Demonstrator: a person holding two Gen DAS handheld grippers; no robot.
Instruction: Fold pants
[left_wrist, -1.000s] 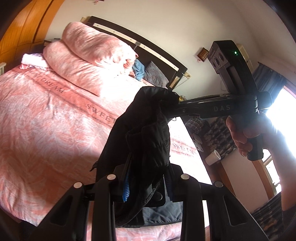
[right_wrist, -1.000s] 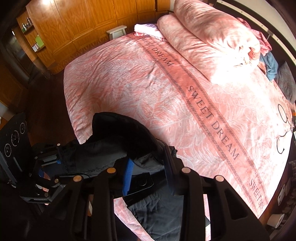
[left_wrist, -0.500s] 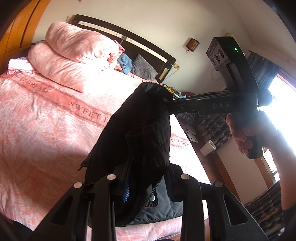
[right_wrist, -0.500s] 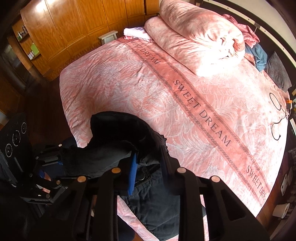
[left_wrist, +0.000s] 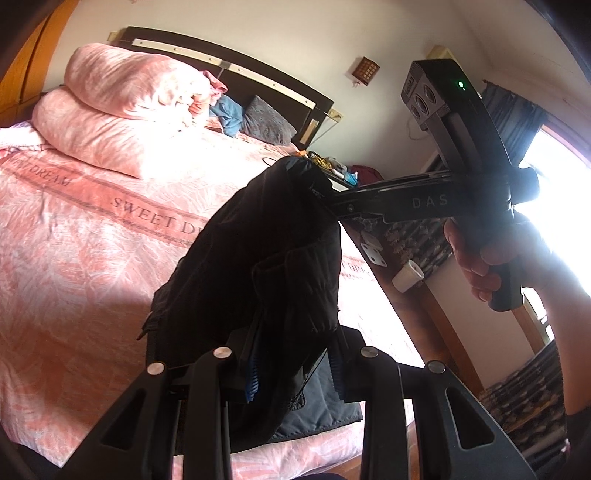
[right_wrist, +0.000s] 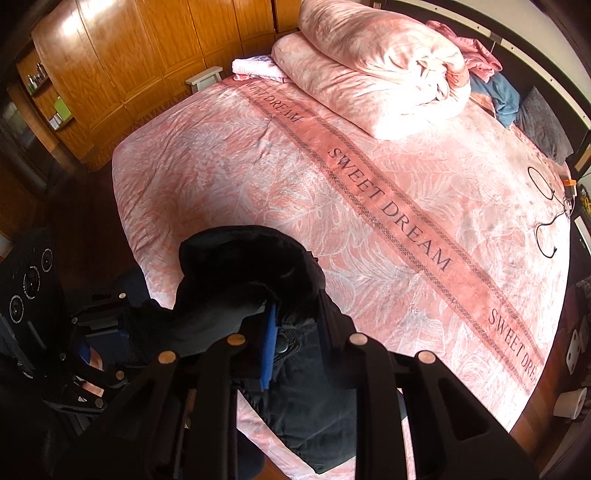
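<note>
Above the pink leaf-print "SWEET DREAM" bedspread (right_wrist: 332, 206), my left gripper (left_wrist: 293, 363) pinches the bunched black fabric pants (left_wrist: 266, 266); my right gripper (right_wrist: 295, 332) is closing on their other end. Stacked pink pillows (right_wrist: 373, 74) lie beyond, open bedspread between.

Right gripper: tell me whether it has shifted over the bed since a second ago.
Yes. The right gripper, closing on the pants, has moved along the bed's near edge toward the SWEET DREAM band.

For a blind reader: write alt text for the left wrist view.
The left gripper clamps dark pants lifted above a pink bed. The right gripper, held by a hand, grips their far end.
</note>
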